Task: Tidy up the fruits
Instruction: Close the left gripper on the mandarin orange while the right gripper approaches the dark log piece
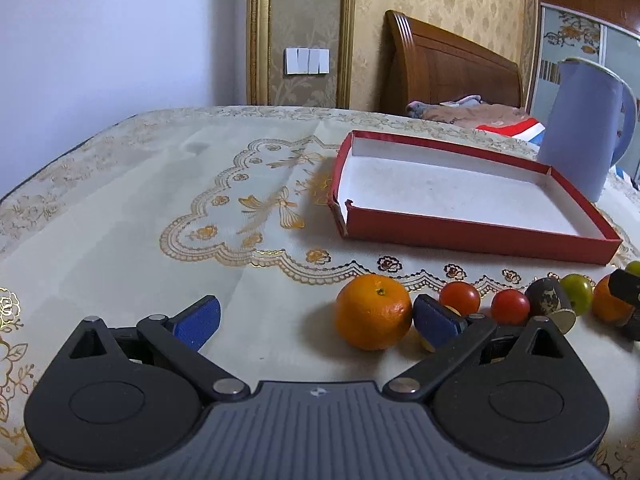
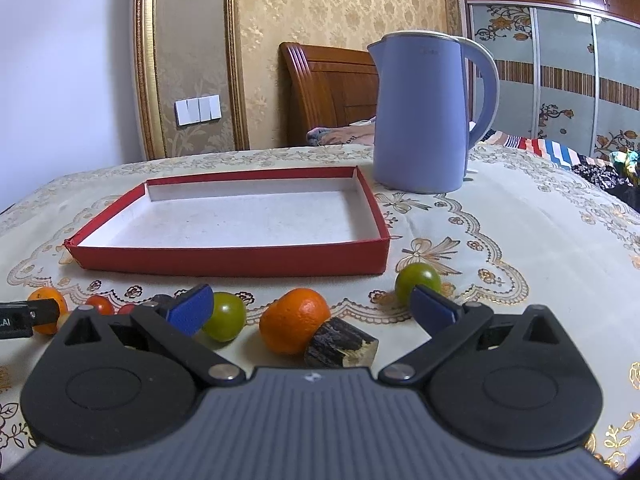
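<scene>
Two spread tools, left tool point(image 1: 316, 322) and right tool point(image 2: 312, 308), hover over fruit; only "AI" point(image 2: 5, 323) reads.

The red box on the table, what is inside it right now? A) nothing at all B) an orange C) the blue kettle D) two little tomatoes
A: the red box shows only its bare white floor in both views, while the fruits lie on the tablecloth in front of it.
</scene>
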A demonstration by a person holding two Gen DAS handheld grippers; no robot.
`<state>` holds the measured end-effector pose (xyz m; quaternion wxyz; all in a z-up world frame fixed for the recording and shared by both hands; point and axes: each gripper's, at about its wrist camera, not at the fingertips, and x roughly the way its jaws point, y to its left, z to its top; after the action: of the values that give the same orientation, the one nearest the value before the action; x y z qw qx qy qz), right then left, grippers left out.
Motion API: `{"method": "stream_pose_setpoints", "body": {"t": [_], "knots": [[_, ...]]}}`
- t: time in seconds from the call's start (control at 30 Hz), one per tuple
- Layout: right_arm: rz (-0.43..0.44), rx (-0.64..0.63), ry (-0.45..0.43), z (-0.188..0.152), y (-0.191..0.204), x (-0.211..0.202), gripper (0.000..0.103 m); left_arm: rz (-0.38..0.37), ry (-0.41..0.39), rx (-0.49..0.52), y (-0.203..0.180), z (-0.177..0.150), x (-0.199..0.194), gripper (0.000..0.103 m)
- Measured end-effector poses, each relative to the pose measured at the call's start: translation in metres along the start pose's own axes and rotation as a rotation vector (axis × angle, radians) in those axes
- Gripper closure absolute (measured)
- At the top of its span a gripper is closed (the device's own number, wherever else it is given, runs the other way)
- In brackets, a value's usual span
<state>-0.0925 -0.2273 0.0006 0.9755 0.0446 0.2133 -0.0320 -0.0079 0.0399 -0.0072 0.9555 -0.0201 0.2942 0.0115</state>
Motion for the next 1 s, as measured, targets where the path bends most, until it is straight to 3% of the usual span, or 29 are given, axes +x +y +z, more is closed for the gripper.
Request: {"method": "stream_pose_setpoints", "body": {"t": [0.33,0.53,0.77,1.0], "knots": [[-0.005,0.014,0.012,0.000,-0.002,0.002,0.000,0.048,0.043,0.083,-0.015,0.004,0.010,0.000],[-0.005,0.021,0.020,0.000,-0.003,0.003,0.000,0.024,0.067,0.029,0.002,0.003,0.012,0.000],[-0.007,0.029,0.024,0.000,-0.005,0.004,0.000,0.053,0.050,0.080,-0.007,-0.002,0.006,0.001],[-0.022,0.038,0.035,0.000,-0.006,0.004,0.000,0.036,0.058,0.053,-0.002,-0.002,0.007,0.005]]}}
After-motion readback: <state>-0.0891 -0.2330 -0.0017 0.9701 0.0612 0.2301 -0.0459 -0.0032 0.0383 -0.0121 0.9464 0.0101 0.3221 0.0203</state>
